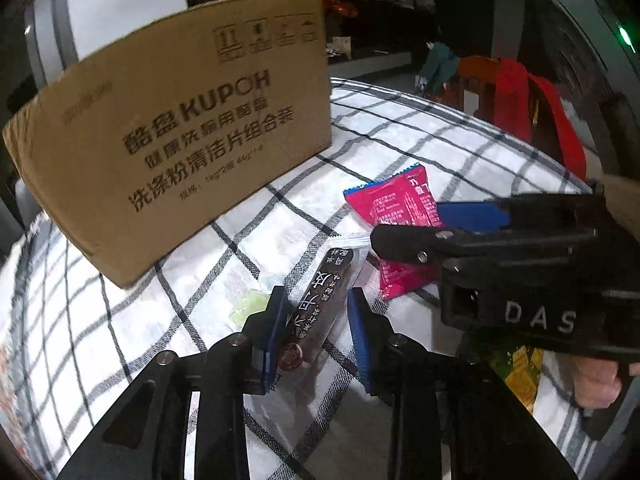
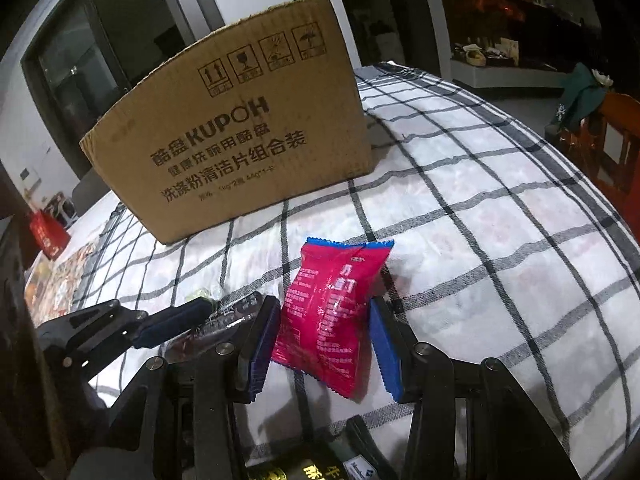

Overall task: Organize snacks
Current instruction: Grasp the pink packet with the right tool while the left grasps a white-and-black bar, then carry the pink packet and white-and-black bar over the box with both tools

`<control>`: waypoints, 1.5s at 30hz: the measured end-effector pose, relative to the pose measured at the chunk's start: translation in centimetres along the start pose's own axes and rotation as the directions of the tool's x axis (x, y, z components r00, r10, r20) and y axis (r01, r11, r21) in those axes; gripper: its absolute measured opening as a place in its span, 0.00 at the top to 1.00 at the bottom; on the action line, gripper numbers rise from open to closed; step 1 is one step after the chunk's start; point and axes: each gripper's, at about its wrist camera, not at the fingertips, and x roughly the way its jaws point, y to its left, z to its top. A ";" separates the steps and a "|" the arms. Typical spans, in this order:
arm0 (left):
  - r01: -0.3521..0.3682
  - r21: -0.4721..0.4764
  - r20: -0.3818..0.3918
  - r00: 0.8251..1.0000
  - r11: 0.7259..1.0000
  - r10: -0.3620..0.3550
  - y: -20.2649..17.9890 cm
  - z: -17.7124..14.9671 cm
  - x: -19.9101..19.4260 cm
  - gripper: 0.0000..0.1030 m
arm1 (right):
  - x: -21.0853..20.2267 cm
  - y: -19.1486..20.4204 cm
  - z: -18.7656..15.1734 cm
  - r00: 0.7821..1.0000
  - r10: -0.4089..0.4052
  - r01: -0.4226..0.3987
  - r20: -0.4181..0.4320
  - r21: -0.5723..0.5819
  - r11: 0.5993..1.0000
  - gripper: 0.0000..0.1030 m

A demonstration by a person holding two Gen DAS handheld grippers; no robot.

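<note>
A long dark snack bar [image 1: 320, 308] with white characters lies on the checked cloth between the blue pads of my left gripper [image 1: 318, 320], which is open around it. A red snack packet [image 2: 332, 312] lies between the pads of my right gripper [image 2: 324, 344], also open around it. The red packet [image 1: 396, 216] also shows in the left wrist view, partly under the right gripper [image 1: 460, 228]. The left gripper [image 2: 176, 320] and the dark bar [image 2: 224, 320] show at the left of the right wrist view. A brown cardboard box [image 1: 180, 136] stands behind.
A small green candy [image 1: 250, 306] lies left of the left gripper. A yellow-green packet [image 1: 520, 368] lies under the right gripper body. A dark packet [image 2: 304, 464] lies at the near edge. A red bag [image 1: 532, 112] hangs on a chair beyond the table.
</note>
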 end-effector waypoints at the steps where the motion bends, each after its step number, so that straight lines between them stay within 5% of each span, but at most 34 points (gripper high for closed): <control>1: 0.012 -0.022 -0.005 1.000 1.000 -0.012 0.3 0.0 0.1 0.71 | 0.2 0.1 0.0 1.000 0.001 -0.001 -0.004 -0.005 1.000 0.55; 13: 0.024 -0.136 -0.025 0.999 0.990 -0.028 1.2 0.5 0.3 0.78 | -0.2 0.3 0.0 1.000 -0.022 0.022 0.010 -0.056 0.998 0.63; 28: -0.029 -0.244 0.085 0.995 0.969 0.051 1.4 1.7 -5.9 0.80 | -4.9 1.5 1.0 0.996 0.009 0.000 0.094 -0.099 0.995 0.63; 45: -0.102 -0.320 0.231 0.956 0.942 0.182 2.6 4.5 -13.5 0.80 | -10.0 3.5 6.3 0.976 0.104 -0.075 0.192 -0.150 0.986 0.63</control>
